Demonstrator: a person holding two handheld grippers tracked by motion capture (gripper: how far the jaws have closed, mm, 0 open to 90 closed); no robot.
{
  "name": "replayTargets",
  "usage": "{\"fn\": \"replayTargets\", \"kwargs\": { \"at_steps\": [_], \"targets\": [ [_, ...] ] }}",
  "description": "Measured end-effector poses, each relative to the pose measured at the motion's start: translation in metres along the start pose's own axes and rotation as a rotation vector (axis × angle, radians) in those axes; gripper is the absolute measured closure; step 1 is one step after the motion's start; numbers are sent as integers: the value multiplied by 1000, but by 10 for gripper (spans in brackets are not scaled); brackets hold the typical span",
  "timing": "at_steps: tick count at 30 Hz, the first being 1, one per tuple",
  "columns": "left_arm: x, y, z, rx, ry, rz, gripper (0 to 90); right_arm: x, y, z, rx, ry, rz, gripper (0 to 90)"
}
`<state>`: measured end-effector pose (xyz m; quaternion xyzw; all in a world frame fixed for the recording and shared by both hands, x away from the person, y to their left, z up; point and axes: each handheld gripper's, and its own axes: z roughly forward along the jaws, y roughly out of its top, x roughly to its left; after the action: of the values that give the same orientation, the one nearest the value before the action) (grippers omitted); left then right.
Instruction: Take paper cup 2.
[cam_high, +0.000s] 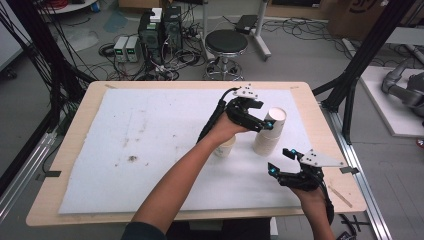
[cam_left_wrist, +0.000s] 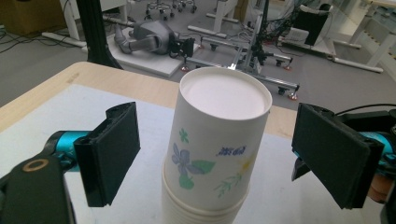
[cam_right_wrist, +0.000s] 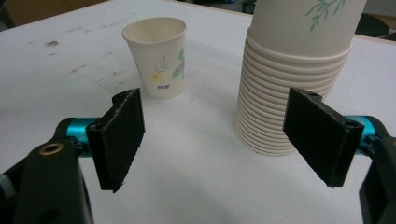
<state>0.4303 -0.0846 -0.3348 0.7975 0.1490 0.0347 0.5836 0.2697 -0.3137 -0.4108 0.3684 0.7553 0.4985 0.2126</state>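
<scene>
A tall stack of upside-down paper cups stands right of centre on the white mat. Its top cup, printed with flowers, sits base up. My left gripper is open, one jaw on each side of that top cup without touching it; the left gripper view shows the same. A single upright cup stands left of the stack, partly behind the left forearm in the high view. My right gripper hangs open and empty in front of the stack, facing both in its own view.
Dark stains mark the mat's left half. The wooden table edge runs close to the right hand. Beyond the table are a black stool, computer boxes, cables and a black frame post.
</scene>
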Motion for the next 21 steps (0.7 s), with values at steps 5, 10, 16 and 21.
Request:
{"fn": "replayTargets", "kwargs": {
  "at_steps": [5, 10, 16, 21],
  "targets": [
    [0, 1, 11, 21, -12, 4, 152, 0, 0, 0, 1, 1, -1, 212],
    [-1, -1, 22, 29, -19, 6, 154, 0, 0, 0, 0, 2, 0, 212],
    [0, -4, 34, 42, -25, 11, 177, 0, 1, -1, -2, 3, 1, 212],
    [0, -6, 37, 43, -30, 12, 235, 0, 0, -1, -1, 4, 2, 212]
  ]
}}
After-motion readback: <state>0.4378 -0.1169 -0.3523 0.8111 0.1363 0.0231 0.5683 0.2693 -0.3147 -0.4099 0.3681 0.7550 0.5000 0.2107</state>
